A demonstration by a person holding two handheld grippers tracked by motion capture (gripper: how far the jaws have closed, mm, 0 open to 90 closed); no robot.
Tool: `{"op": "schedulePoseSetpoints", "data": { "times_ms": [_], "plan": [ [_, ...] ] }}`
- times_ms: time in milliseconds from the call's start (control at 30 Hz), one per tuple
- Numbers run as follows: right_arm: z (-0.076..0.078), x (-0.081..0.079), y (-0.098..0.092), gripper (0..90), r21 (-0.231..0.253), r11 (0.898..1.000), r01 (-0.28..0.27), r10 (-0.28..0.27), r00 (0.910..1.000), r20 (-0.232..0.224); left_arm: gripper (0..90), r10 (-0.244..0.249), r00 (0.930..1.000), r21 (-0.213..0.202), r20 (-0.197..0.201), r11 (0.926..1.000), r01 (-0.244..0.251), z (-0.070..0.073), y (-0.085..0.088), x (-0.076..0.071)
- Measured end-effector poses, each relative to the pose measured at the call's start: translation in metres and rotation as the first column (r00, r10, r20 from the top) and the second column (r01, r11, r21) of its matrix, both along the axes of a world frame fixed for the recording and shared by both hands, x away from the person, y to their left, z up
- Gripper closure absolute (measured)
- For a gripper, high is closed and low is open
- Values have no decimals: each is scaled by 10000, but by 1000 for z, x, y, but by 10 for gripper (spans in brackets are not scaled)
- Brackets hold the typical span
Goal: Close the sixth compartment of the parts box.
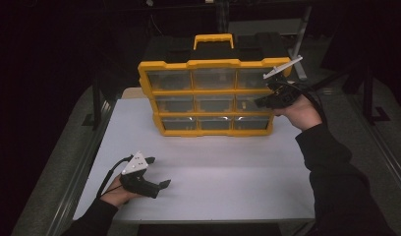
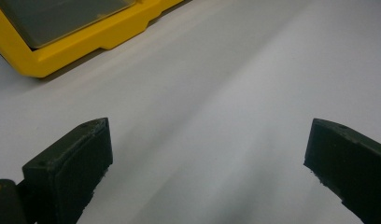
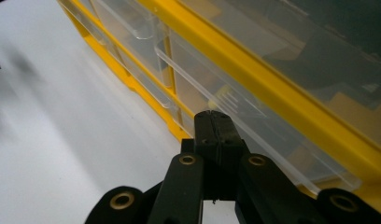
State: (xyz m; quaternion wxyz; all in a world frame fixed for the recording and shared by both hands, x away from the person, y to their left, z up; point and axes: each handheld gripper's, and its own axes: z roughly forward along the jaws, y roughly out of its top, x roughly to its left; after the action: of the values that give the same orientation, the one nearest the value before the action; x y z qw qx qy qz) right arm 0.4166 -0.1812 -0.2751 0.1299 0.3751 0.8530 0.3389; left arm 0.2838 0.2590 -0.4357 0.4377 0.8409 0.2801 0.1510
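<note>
A: Nearest?
B: The left gripper [image 1: 159, 173], low over the white counter [image 1: 228, 172], fingers spread with nothing between them
A: And beyond it?
B: The yellow organiser [image 1: 208, 91] stands upright at the counter's far side. The right gripper [image 1: 261, 102] is at a right-hand clear drawer [image 3: 254, 140], fingers pressed together, tips against its front

White table [image 1: 213, 187], dark surroundings
</note>
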Motion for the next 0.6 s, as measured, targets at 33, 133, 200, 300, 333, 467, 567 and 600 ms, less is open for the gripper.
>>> {"op": "schedulePoseSetpoints", "data": {
  "times_ms": [33, 133, 200, 300, 333, 467, 567, 600],
  "plan": [
    [0, -1, 0, 890, 32, 10000, -10, 10, 10000, 1, 4, -4, 10000, 18, 25, 10000, 4, 0, 0, 0],
    [-2, -5, 0, 884, 234, 9997, -96, 97, 9999, -58, 4, -3, 10000, 19, 3, 10000, 3, 0, 0, 0],
    [-6, -8, 1, 858, 339, 9992, -192, 195, 9998, -99, 4, 5, 10000, 10, 17, 10000, -5, 0, 1, 0],
    [-13, -13, 2, 809, 439, 9986, -309, 315, 9994, -126, 4, 13, 10000, -17, 45, 10000, -13, 0, 2, 1],
    [-16, -15, 3, 789, 418, 9985, -350, 355, 9993, -119, 4, 4, 10000, -4, 41, 10000, -4, 0, 2, 1],
    [-25, -20, 4, 685, 568, 9977, -357, 362, 9993, -63, 4, -1, 10000, 3, 54, 10000, 1, 1, 2, 1],
    [-32, -25, 5, 608, 601, 9974, -401, 400, 9992, 26, 4, -17, 10000, 24, 94, 10000, 17, 1, 2, 1],
    [-34, -26, 4, 579, 650, 9973, -340, 336, 9994, 66, 4, -18, 9999, 18, 102, 10000, 18, 1, 2, 1]
  ]
}}
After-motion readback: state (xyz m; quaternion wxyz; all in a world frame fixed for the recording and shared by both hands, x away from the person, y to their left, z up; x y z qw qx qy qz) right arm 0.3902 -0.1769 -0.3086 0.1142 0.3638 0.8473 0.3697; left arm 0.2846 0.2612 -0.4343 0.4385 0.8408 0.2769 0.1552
